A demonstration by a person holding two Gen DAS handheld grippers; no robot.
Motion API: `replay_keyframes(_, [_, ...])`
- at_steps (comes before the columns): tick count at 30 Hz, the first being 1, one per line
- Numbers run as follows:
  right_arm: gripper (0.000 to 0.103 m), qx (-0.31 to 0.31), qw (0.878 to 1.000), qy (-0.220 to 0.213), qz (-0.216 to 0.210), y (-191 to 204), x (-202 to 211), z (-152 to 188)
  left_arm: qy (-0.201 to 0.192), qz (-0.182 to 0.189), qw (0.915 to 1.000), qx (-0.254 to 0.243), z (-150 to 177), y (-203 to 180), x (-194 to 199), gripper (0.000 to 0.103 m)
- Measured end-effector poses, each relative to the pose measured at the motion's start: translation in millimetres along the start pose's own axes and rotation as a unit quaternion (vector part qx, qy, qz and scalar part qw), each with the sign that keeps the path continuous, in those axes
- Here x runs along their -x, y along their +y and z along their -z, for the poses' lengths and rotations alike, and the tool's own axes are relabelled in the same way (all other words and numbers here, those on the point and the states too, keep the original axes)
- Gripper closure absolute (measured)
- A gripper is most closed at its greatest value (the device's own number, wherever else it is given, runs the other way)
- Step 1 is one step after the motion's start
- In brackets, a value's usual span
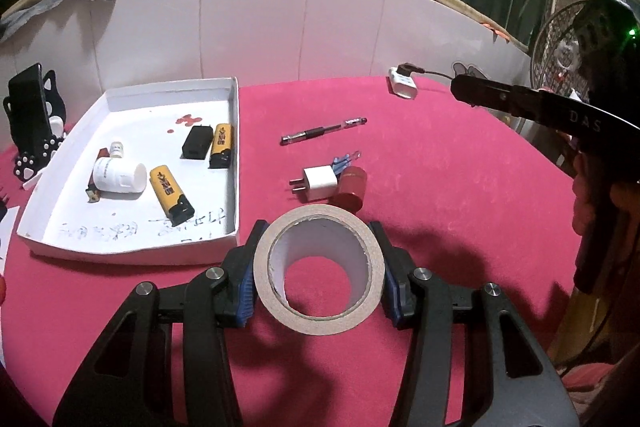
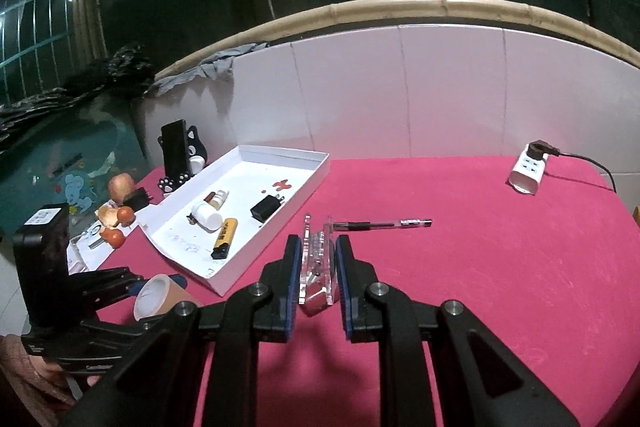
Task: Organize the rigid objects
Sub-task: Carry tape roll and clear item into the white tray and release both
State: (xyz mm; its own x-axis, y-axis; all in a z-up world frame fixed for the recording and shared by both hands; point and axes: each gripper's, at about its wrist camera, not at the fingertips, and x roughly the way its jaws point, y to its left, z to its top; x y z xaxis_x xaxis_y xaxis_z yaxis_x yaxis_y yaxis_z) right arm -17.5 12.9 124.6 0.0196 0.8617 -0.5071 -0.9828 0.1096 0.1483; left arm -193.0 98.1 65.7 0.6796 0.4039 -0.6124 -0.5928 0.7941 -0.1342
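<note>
Left tongs point(image 1: 319, 273) clamped on a roll of tape point(image 1: 319, 269), blue pads point(image 1: 245, 293) pressed against its two outer sides, roll standing on edge with its white core facing the camera, just above the red surface point(image 1: 460, 187). Right tongs point(image 2: 318, 273) nearly together around a clear acrylic piece point(image 2: 317, 263) with a red part at its near end; pads point(image 2: 294, 275) close along both sides of it, though cannot tell whether they actually press on it.

White tray point(image 1: 236, 163) lying to the left on the surface, holding two yellow lighters point(image 1: 171, 198), a black charger point(image 1: 197, 142), a white bottle point(image 1: 119, 177) on its side and a smaller vial point(image 1: 116, 149) behind it. On the bare surface right of the tray: a pen point(image 1: 323, 131), a white plug adapter point(image 1: 318, 183) touching a red cylinder point(image 1: 352, 187), with a blue item just behind them, too small to identify. Farther back by the tiled wall, a white power strip point(image 1: 403, 83) with a black plug in it. Beyond the tray's far left side, a black phone point(image 1: 26, 105) leaning in a cat-shaped stand point(image 1: 48, 131).
</note>
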Motion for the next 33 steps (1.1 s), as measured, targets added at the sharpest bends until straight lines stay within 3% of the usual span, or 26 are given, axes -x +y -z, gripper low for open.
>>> replay_keyframes(17, [0.088, 0.042, 0.999, -0.009, -0.023, 36, -6, -26, -0.046, -0.039, 0.9976, 0.032, -16, 42, 30, 0.054])
replay_keyframes(27, [0.088, 0.075, 0.996, -0.015, -0.053, 72, -22, -49, -0.063, -0.095, 0.9919, 0.056, -34, 86, 45, 0.054])
replay_keyframes(33, [0.088, 0.075, 0.994, 0.017, -0.073, 94, -51, -59, -0.063, -0.135, 0.9868, 0.064, -46, 114, 42, 0.054])
